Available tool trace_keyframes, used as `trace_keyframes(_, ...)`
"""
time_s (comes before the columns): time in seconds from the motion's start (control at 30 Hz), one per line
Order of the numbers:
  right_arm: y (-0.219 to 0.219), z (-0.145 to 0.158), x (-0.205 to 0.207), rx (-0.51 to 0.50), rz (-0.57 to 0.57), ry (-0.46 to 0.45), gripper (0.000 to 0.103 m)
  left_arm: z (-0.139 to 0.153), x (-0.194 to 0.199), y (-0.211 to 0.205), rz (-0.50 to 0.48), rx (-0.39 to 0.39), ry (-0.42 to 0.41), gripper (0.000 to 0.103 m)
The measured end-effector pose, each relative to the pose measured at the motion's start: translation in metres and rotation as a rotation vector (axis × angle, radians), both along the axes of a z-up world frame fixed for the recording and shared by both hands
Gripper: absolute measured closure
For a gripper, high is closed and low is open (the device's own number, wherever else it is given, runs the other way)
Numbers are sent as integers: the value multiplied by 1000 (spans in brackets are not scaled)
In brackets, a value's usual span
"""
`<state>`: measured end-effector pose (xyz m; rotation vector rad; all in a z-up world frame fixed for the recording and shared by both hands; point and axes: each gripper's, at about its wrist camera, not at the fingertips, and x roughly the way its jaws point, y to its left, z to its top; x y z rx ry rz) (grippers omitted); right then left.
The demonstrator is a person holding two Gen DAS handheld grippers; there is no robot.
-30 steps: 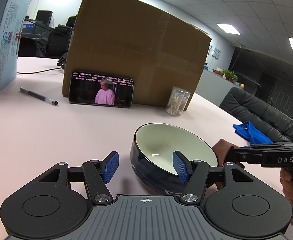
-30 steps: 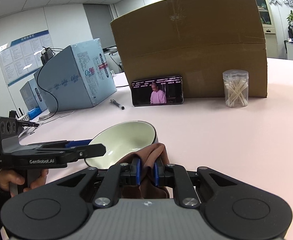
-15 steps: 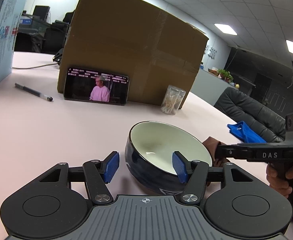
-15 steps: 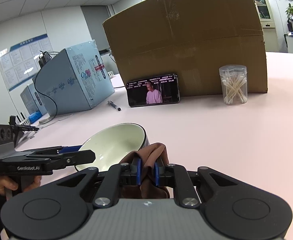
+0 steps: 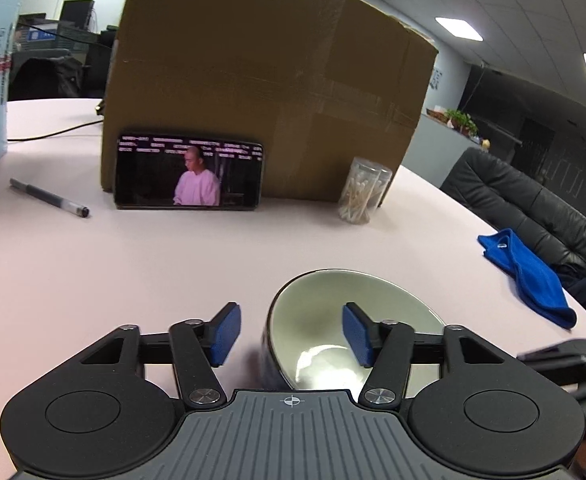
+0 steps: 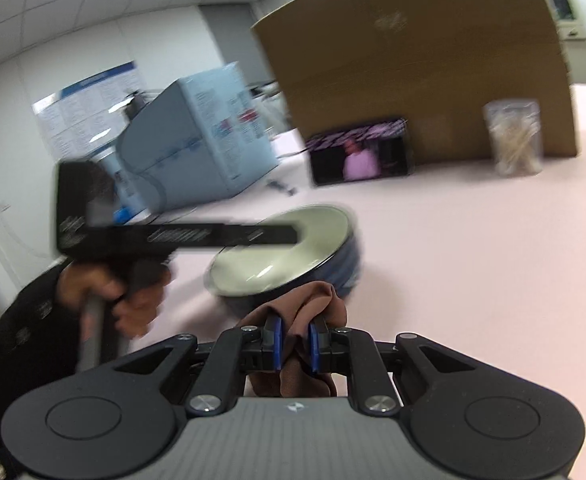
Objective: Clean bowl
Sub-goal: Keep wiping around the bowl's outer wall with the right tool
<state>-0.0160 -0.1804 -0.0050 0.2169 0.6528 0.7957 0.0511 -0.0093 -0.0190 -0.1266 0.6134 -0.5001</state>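
Note:
A dark blue bowl (image 5: 325, 320) with a cream inside sits on the pink table, tilted a little; it also shows in the right wrist view (image 6: 293, 248), blurred. My left gripper (image 5: 291, 334) is open and straddles the bowl's near left rim, the right pad (image 5: 357, 334) inside the bowl and the left pad (image 5: 225, 334) outside it. My right gripper (image 6: 295, 344) is shut on a brown cloth (image 6: 301, 312) just in front of the bowl. The left gripper's body (image 6: 181, 236) crosses over the bowl in the right wrist view.
A big cardboard box (image 5: 261, 80) stands at the back with a phone (image 5: 189, 176) leaning on it. A jar of cotton swabs (image 5: 363, 192), a pen (image 5: 49, 198), a light blue box (image 6: 197, 148), a blue cloth (image 5: 529, 276) and a black chair (image 5: 533, 204) are around.
The left gripper has moved forward over the bowl's rim, one pad now inside. The right gripper with the cloth has pulled back and swung fast; its view is blurred.

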Motion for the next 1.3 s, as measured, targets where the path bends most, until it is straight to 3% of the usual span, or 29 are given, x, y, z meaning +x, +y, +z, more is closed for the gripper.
trace_keyframes(0.13, 6, 2, -6, 4, 34, -4, 87, -2, -2, -6, -5, 26, 7, 56)
trace_keyframes(0.83, -12, 2, 0, -32, -192, -21, 86, 6, -49, 1, 78, 46, 29, 57)
trace_keyframes(1.03, -9, 2, -8, -23, -135, -36, 86, 15, -35, 3, 95, 26, -4, 59)
trace_keyframes(1.17, -6, 3, -12, -13, -81, -36, 86, 14, -23, -7, 95, 62, -25, 70)
trace_keyframes(1.3, -2, 4, -14, -3, -20, -31, 86, 11, -20, -6, 105, 49, -25, 76)
